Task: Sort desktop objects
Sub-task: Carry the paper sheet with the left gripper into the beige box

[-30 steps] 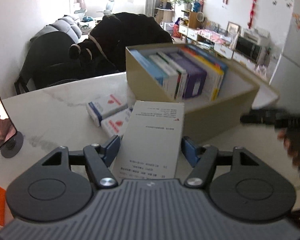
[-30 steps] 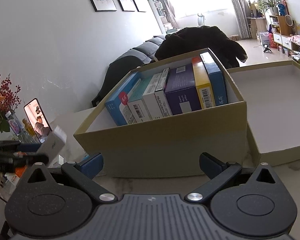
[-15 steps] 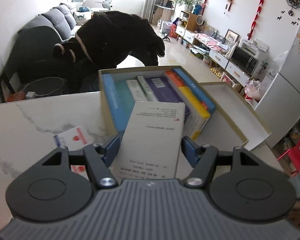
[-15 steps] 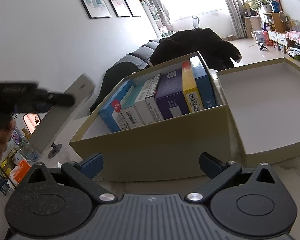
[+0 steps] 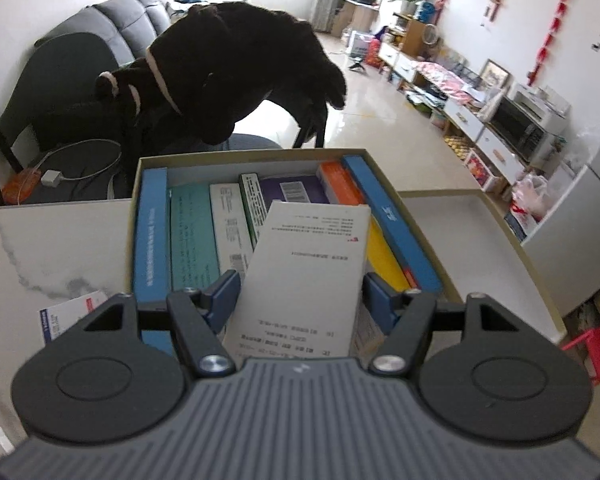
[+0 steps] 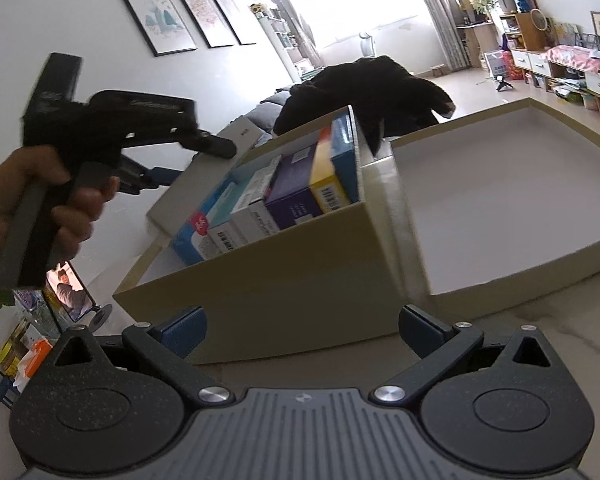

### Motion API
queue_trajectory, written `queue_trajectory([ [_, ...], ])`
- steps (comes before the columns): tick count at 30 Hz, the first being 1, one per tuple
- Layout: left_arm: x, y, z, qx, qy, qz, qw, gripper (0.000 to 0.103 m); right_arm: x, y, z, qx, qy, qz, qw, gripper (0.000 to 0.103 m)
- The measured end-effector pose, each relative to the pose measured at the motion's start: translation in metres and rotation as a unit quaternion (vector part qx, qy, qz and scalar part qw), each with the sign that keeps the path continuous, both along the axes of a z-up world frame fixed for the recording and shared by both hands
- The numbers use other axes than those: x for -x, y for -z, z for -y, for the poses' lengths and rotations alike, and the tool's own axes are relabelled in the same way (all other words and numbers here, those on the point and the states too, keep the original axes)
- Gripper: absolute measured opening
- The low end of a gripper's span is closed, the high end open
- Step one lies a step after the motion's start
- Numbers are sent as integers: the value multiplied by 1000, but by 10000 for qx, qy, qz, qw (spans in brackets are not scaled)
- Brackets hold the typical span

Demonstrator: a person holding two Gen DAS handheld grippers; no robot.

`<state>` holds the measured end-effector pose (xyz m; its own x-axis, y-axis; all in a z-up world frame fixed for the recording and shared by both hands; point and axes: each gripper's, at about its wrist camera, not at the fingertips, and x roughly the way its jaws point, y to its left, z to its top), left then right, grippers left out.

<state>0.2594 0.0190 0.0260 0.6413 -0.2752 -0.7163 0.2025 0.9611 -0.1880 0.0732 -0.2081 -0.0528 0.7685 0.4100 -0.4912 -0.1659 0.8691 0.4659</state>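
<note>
Left claw (image 5: 300,292): I grip the white box (image 5: 308,268) over the big box (image 5: 256,155), above the row inside.
Right claw (image 6: 300,328): wide, holding nothing, low beside it.

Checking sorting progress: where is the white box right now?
In the left wrist view, the white box is clamped in the left claw, held above the cardboard box of upright packets.

Left tongs (image 5: 300,294): ribbed grey housing, two black round discs, black linkage arms, silver screws, blue fingers (image 5: 224,294). Right tongs (image 6: 302,330): same build, speckled black discs. Hand (image 6: 40,200) bare, sleeve unseen.
</note>
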Motion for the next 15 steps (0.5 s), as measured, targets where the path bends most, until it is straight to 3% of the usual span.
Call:
queue_trajectory([
  [15, -48, 13, 35, -18, -1115, -150, 9936, 66, 1, 3, 10, -106, 82, -51, 9999, 102],
])
